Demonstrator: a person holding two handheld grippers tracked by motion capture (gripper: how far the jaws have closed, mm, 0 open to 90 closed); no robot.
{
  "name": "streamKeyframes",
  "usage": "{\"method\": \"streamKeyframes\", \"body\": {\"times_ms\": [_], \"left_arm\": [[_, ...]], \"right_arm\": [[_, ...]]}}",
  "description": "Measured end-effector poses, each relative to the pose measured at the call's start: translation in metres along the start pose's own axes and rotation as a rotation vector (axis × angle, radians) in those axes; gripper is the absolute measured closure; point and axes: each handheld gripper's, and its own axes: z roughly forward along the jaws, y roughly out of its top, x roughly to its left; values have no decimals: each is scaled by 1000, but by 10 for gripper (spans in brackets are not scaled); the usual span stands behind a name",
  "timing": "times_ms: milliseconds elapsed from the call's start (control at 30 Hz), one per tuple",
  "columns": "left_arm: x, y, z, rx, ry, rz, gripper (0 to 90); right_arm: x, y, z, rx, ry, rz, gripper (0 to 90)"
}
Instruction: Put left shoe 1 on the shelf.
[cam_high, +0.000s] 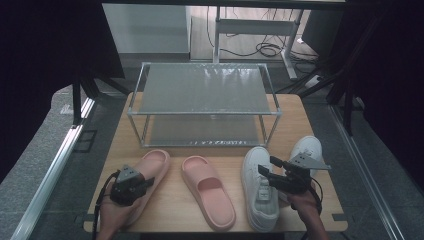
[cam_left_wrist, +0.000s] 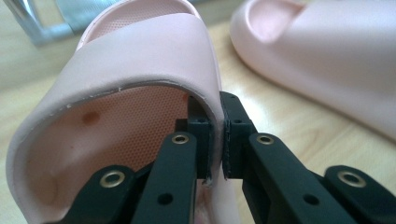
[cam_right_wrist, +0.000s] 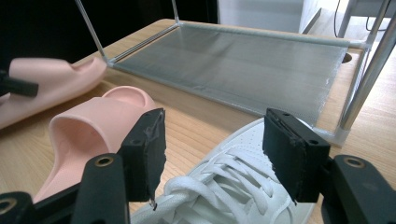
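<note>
Left gripper view: left claw (cam_left_wrist: 215, 140) pinching pink slipper (cam_left_wrist: 140, 60).

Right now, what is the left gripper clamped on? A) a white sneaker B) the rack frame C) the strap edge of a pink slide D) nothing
C: in the left gripper view the left gripper has its jaws pinched on the strap edge of the pink slide.
</note>
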Motion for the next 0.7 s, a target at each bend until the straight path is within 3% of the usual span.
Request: {"method": "streamKeyframes", "body": {"times_ms": [100,133,300,467,700], "left_arm": [[2,9,0,-18,-8,-2,849],[3,20,3,-43,-14,4,849],[5,38,10,-61,-7,15,849],[8,59,30,-75,-4,36,849],[8,74,53,-88,10,40,849]], "right_arm": [[0,0,0,0,-1,0,396],[0,0,0,0,-1,0,396],[0,0,0,0,-1,-1,396],[-2,0,-2,-9,-14,3,398],[-5,0,-2,-7,-22,19,399]]}}
